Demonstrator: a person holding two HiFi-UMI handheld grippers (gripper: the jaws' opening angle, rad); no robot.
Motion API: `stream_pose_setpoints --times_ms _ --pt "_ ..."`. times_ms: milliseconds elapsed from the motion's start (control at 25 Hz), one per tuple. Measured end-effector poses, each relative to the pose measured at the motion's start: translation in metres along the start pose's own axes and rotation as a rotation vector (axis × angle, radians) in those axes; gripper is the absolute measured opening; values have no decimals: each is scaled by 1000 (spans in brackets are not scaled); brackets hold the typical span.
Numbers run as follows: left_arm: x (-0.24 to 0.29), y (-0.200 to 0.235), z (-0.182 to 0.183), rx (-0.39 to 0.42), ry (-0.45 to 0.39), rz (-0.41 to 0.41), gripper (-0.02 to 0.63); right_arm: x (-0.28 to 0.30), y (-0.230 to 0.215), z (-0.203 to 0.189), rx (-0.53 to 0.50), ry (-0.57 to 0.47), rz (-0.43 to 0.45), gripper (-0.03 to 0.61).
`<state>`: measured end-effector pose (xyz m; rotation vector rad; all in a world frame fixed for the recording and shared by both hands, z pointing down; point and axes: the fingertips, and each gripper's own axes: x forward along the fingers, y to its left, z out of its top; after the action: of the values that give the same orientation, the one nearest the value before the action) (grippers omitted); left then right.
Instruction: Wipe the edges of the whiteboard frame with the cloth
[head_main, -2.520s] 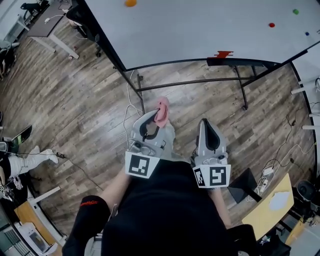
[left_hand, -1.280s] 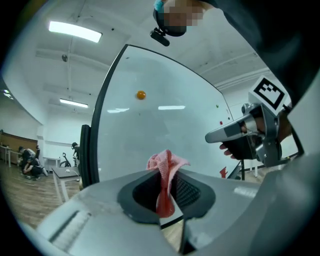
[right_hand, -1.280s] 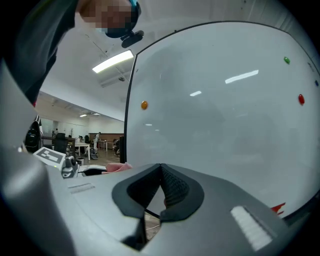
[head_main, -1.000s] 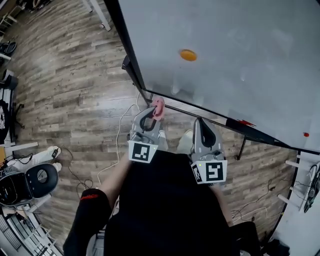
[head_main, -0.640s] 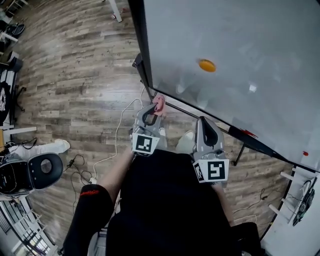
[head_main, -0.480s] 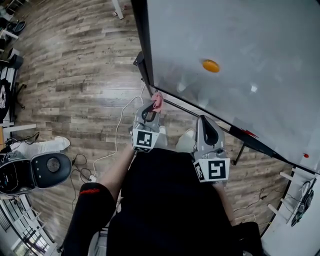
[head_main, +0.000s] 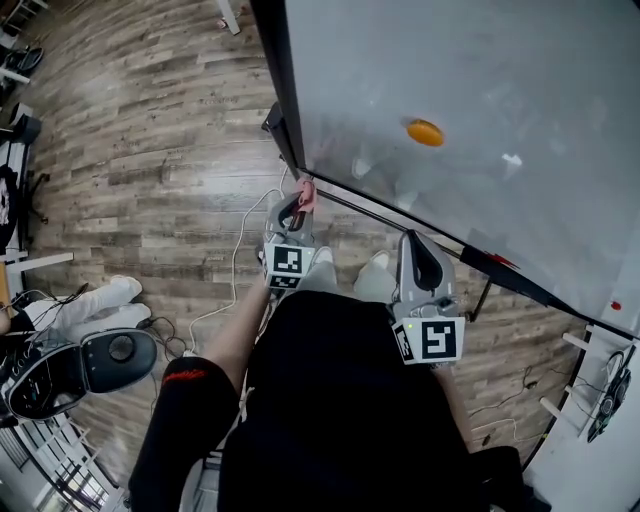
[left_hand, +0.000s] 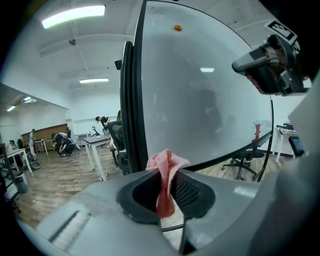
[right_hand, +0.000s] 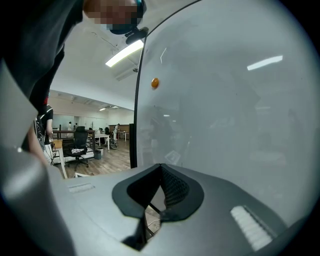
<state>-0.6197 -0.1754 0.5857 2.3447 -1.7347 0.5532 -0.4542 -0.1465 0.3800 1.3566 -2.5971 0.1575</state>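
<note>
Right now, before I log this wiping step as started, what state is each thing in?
pink cloth: bunched, pinched between jaws, near the frame's lower corner; contact unclear.
left gripper: shut on the pink cloth.
right gripper: shut, empty.
whiteboard frame: upright.
orange magnet: stuck on the whiteboard.

Ahead and to the right, a whiteboard (head_main: 480, 120), with its frame (head_main: 283, 90) running down the left side and along the bottom. Just below the frame's lower left corner, the left claw (head_main: 298, 203), with a cloth (head_main: 306, 190) between its jaws and poking out ahead of them. To its right, under the bottom edge, the right claw (head_main: 414, 243). On the board above that, a magnet (head_main: 425, 132). On the floor left of the left claw, a cable (head_main: 238, 275); farther left, a chair (head_main: 100, 360).
</note>
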Motion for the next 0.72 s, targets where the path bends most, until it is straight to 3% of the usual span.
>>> stream_pose_setpoints --times_ms 160,720 --pt "14 3 -28 -49 59 -7 46 -1 -5 -3 5 6 -26 2" --pt "33 23 -26 -41 85 -6 48 -8 -12 -5 13 12 -98 2"
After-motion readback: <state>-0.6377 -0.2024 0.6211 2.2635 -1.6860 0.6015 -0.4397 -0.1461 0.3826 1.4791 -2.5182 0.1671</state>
